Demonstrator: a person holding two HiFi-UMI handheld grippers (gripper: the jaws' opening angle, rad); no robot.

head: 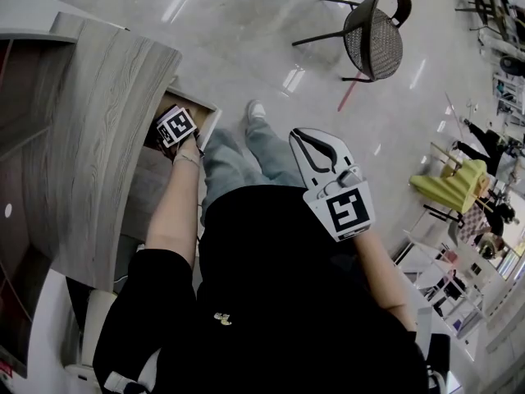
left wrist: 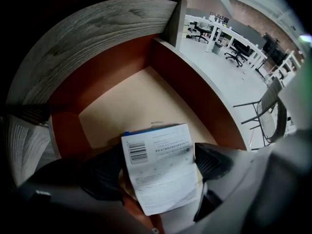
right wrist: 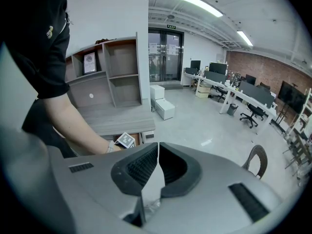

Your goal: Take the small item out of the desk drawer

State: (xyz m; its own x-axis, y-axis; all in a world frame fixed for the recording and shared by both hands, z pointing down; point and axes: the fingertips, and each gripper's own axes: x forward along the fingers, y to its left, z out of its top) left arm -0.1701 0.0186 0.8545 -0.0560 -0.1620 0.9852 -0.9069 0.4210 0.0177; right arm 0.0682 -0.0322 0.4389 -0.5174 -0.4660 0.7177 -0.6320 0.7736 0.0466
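Left tongs (left wrist: 158, 165) clamped on the small box (left wrist: 157, 147) low inside the open drawer (left wrist: 197, 94). Its long axis runs away along the jaws, barcode end at the far side. Grey wood-grain surface (head: 98, 138), pale glossy floor (head: 246, 31), 1 chair (head: 373, 35). White printed label, blue far edge. Right tongs (right wrist: 157, 164) closed tip to tip.

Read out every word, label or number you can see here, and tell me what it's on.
Nothing reads clearly enough to quote.
Small box: barcode and printed lines, too blurred to read.
Green sign above the glass doors: too small.
Logo on the black shirt: too small.
Framed sheet on the shelf: too small.
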